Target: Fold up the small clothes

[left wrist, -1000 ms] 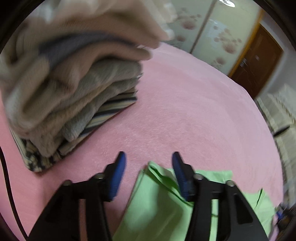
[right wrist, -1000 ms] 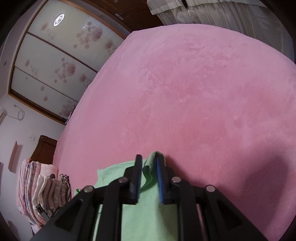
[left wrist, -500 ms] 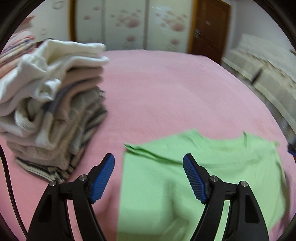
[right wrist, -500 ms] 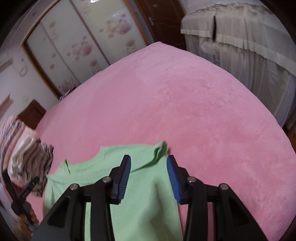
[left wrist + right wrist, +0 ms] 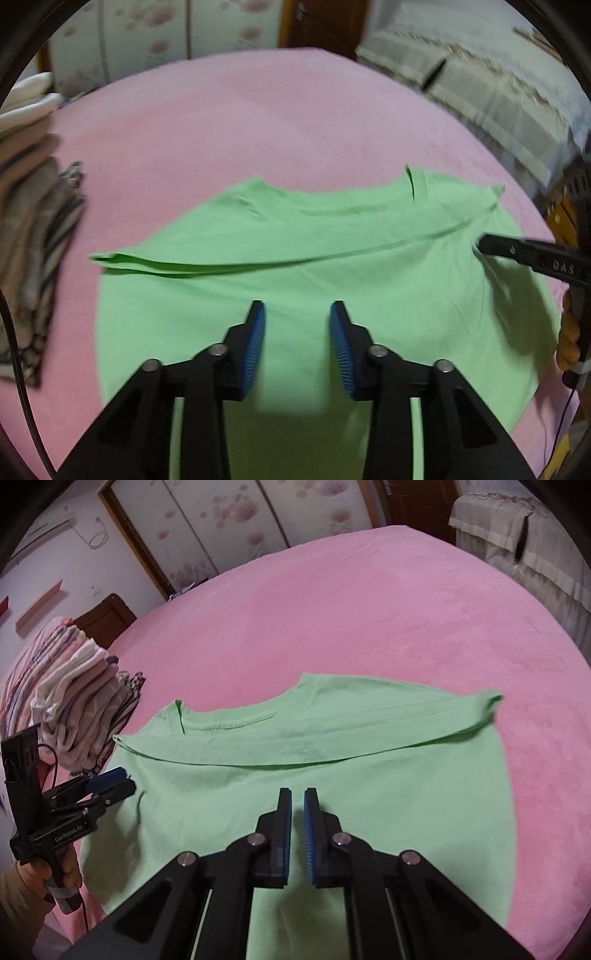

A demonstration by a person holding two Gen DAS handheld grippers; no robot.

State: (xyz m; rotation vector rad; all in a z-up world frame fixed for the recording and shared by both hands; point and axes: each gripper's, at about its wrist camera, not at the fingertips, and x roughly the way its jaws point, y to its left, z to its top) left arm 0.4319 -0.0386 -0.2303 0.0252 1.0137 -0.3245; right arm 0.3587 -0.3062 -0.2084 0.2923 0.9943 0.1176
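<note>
I am hovering over the green shirt (image 5: 332, 775), which is lying spread on the pink bedspread (image 5: 351, 609), its top part folded over in a band. My left gripper (image 5: 297, 325) is closing its jaws, nothing between them. My right gripper (image 5: 297, 812) is closing too, nearly together and empty. The stack of folded clothes (image 5: 85, 709) is sitting just beside the shirt's left sleeve end.

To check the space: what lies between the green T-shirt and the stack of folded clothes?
Only bare pink blanket separates the green T-shirt from the stack of folded clothes; the right wrist view shows it best.
</note>
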